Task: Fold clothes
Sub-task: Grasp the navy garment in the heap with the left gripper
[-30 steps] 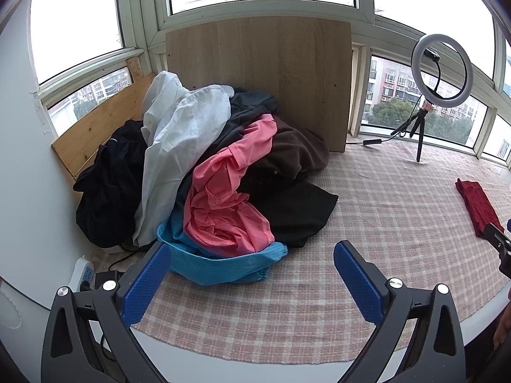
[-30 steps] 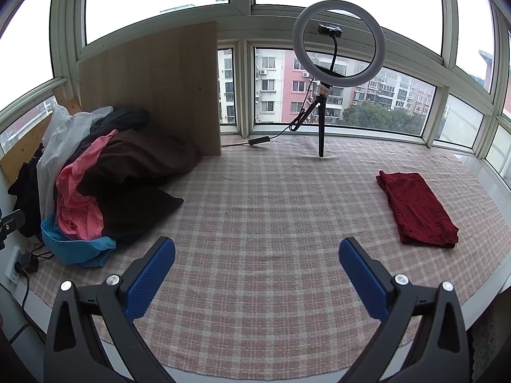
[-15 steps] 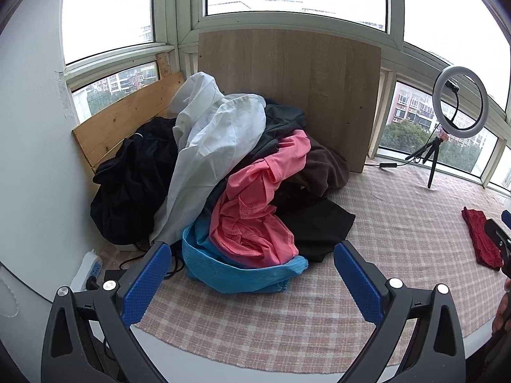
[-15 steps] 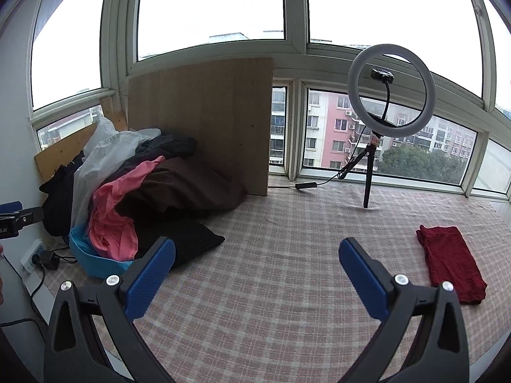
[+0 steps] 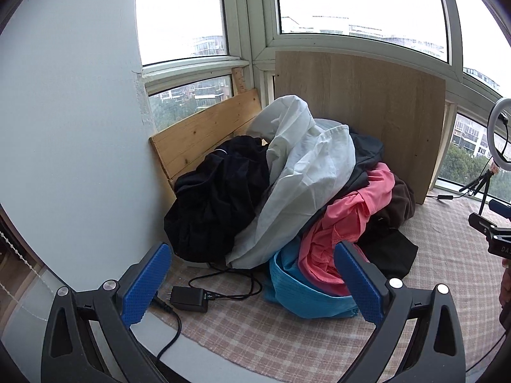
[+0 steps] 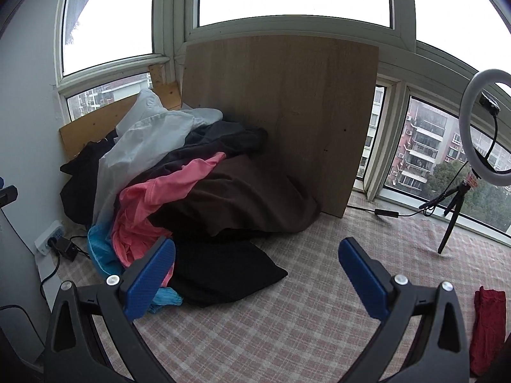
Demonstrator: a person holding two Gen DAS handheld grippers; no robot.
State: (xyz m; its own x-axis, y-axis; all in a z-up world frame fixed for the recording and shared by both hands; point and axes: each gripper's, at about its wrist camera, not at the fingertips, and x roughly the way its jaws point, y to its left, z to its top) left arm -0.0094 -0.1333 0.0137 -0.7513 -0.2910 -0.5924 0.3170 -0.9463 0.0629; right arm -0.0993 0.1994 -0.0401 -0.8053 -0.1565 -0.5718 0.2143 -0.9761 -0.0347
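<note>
Both tools, left (image 5: 252,282) and right (image 6: 257,276), spread wide and empty facing the pile (image 5: 287,198) in the window corner; clothes look soft, limp, tangled, so pinch the pink top (image 6: 153,198) by a loose edge.

In the left wrist view a heap of clothes (image 5: 297,204) fills the middle of the frame, resting on a cloth-covered counter (image 5: 255,328). Behind it, at upper right, a large board (image 5: 367,102) leans against the windows; a smaller plank (image 5: 204,137) stands at its left. A charger (image 5: 189,299) lies before the heap, lower left. A ring light (image 5: 496,137) stands at the far right edge. In the right wrist view a folded garment (image 6: 488,328) lies at lower right, well apart from the heap.
</note>
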